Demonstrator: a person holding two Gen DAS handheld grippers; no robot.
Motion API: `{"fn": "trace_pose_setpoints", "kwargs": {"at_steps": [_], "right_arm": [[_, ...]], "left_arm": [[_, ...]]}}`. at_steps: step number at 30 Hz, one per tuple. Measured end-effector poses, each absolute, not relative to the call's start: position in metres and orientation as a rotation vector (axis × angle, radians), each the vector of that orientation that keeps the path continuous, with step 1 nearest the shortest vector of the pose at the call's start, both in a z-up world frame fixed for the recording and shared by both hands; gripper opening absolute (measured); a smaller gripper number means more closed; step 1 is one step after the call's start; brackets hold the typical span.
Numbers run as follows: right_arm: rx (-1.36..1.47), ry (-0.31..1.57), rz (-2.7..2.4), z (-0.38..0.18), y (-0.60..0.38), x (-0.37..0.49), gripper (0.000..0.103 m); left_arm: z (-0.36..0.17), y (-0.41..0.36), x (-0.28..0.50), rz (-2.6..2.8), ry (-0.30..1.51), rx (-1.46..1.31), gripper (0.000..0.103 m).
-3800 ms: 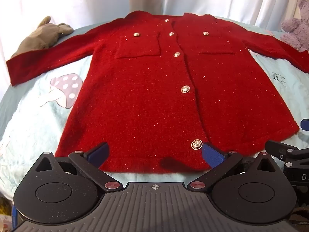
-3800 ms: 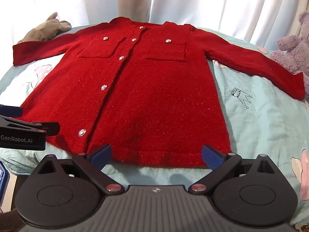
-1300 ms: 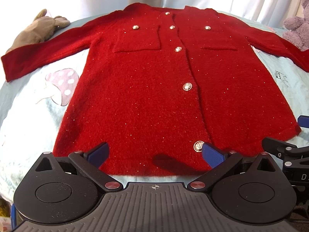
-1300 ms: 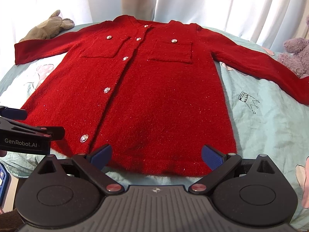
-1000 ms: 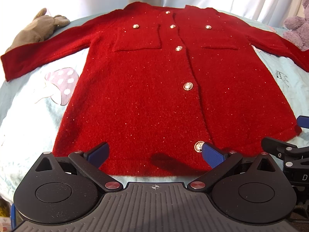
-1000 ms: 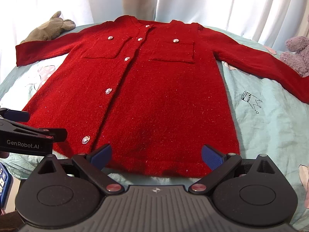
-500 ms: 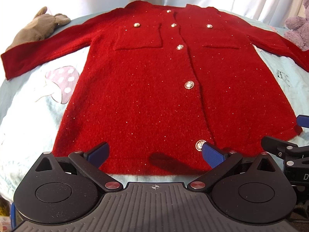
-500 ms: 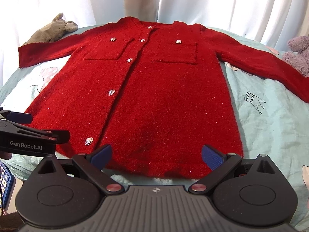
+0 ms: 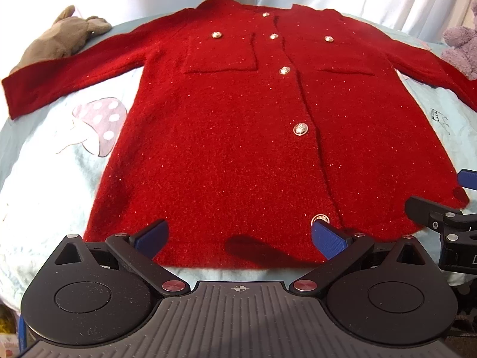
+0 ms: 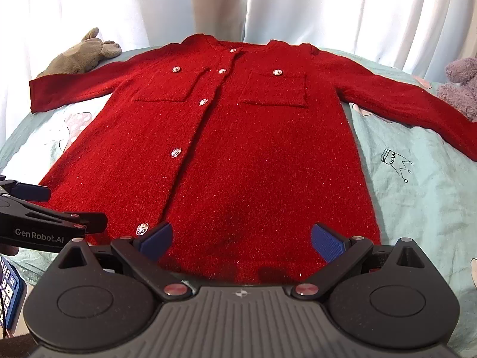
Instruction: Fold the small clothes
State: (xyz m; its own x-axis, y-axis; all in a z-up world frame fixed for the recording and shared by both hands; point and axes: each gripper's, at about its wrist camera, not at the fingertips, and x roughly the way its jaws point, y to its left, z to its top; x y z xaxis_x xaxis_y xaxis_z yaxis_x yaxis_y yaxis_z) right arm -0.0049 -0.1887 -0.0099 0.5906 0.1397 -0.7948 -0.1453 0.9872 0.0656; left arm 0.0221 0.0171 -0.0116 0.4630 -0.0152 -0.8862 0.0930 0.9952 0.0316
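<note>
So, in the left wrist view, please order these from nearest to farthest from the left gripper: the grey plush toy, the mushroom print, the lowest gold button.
From the left gripper:
1. Lowest gold button, just by its right fingertip, near the cardigan's hem.
2. Mushroom print, on the sheet, left of the cardigan.
3. Grey plush toy, far left corner, behind the sleeve.

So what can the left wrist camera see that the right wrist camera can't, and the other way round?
Only the left wrist view shows the whole pink spotted mushroom print on the sheet; in the right view the cardigan hides most of it.

Only the right wrist view shows the small black crown drawing clearly, and a blue keypad-like object at its lower left edge.

Both show the red knitted cardigan with gold buttons spread flat, unfolded, on the pale blue bedsheet, a grey plush toy, a purple plush toy, and the open left gripper and right gripper at the hem.
</note>
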Motion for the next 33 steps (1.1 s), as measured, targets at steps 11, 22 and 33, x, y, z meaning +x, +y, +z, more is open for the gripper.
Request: {"fn": "trace_pose_setpoints", "kwargs": {"at_steps": [11, 22, 33], "right_arm": [[-0.022, 0.883, 0.244, -0.008, -0.180, 0.008, 0.099], [0.525, 0.630, -0.076, -0.018, -0.360, 0.072, 0.083], [0.993, 0.457, -0.663, -0.104, -0.596, 0.124, 0.038]], "left_arm": [[-0.017, 0.026, 0.031, -0.059, 1.117, 0.031, 0.103], [-0.012, 0.031, 0.062, -0.006, 1.098, -0.091, 0.103], [-0.023, 0.026, 0.093, 0.039, 1.123, -0.183, 0.103]]}}
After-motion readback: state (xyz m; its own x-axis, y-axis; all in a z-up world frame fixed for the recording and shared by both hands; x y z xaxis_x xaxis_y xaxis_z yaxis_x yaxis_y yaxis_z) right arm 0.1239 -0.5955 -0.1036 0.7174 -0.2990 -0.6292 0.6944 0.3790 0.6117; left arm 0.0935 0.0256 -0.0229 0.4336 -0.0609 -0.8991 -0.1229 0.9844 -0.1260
